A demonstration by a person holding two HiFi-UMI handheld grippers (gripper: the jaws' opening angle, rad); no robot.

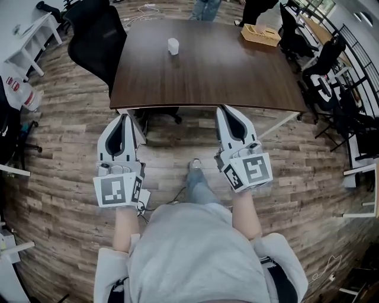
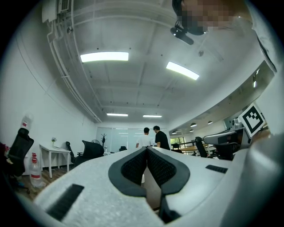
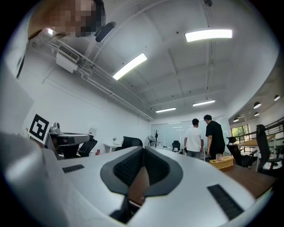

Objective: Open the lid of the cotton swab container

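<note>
Left gripper [image 1: 124,117] and right gripper [image 1: 227,110], both closed tight on nothing, are poised short of the table [image 1: 249,83]. The container [image 1: 173,45] waits at twelve o'clock, well beyond reach.

The cotton swab container [image 1: 173,45] stands far up the table [image 1: 207,83] in the head view, too small to tell where its lid meets the body. Two people [image 1: 206,8] at the table's far end are cut off by the top edge, so only their legs show. The contents of the wicker basket [image 1: 260,35] are too small to make out. In the left gripper view the left gripper [image 2: 147,149] covers nearly the whole table, and whether the container shows past its closed jaws cannot be told. The bottom edge cuts off the wearer's torso [image 1: 195,260].
</note>
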